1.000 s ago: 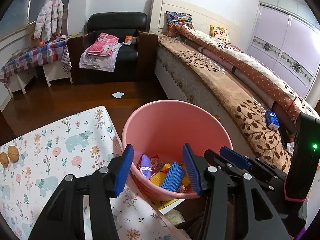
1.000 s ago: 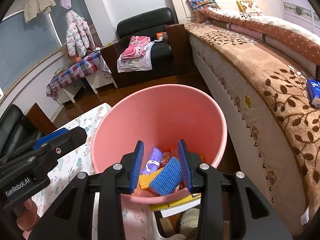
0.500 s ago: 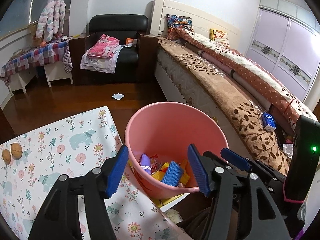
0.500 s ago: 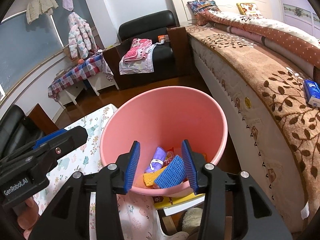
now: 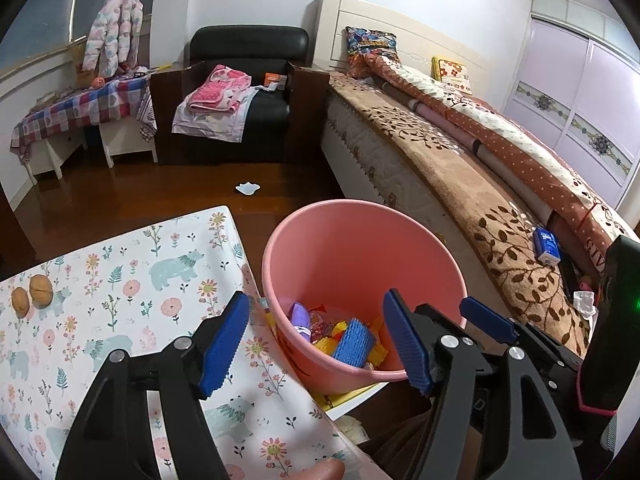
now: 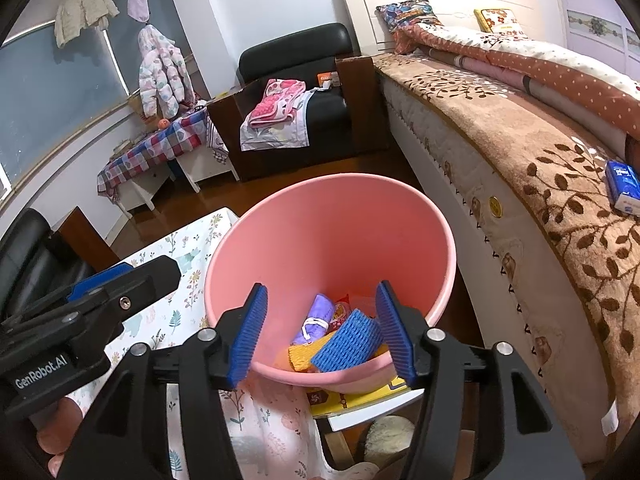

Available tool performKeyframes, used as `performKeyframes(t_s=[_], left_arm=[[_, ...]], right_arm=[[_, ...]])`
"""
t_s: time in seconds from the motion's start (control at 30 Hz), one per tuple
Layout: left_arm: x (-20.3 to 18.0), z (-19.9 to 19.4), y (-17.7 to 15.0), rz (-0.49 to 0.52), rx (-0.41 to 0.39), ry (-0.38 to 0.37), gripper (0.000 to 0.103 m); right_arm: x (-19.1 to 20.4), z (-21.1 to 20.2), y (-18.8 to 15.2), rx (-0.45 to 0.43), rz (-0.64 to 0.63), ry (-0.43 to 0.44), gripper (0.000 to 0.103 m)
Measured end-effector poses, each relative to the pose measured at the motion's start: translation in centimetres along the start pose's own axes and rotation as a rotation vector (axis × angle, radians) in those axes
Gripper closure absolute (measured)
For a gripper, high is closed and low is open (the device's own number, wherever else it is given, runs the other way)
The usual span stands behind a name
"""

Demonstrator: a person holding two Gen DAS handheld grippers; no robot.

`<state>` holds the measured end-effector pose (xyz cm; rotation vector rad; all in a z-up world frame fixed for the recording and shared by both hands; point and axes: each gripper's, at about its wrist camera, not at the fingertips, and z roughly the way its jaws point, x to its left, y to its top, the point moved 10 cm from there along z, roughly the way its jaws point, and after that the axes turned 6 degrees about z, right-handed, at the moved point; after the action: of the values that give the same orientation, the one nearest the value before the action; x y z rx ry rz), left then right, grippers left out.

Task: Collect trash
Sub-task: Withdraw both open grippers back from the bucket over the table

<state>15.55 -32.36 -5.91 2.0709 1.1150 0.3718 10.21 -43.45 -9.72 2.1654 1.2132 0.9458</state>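
From the left wrist we see our left gripper [image 5: 316, 340] opening wide with nothing between its pads, over the pink bucket [image 5: 360, 240] holding the trash [image 5: 352, 340].

From the right wrist, our right gripper [image 6: 322, 330] is opening too, empty above the blue foam net [image 6: 346, 344]. We should lift both clear of the rim before swinging away.

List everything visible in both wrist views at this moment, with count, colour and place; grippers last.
bin: one, pink, beside bed
foam net sleeve: one, blue, in bin
purple wrapper: one, in bin
walnuts: two, brown, on floral tablecloth
tissue pack: one, blue, on bed
armchair: one, black, holding pink blanket
scrap: one, white, on floor
left gripper: jaws opening, nothing between them
right gripper: jaws opening, nothing between them, above bin
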Motion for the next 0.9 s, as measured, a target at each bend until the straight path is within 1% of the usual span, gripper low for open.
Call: performKeyframes(t_s=[0.33,0.6,0.9], left_arm=[[0.3,-0.7,-0.1,0.005,-0.011,0.027,0.035],[1.0,-1.2,-0.2,-0.005,-0.018,0.050,0.035],[1.6,-1.8,-0.3,-0.006,-0.027,0.068,0.035]], right_arm=[[0.6,-0.8,0.0,-0.017,-0.013,-0.009,0.038],[0.8,-1.1,0.0,-0.025,-0.018,-0.031,0.032],[1.1,-1.6,-0.1,-0.027,-0.030,-0.049,0.032]])
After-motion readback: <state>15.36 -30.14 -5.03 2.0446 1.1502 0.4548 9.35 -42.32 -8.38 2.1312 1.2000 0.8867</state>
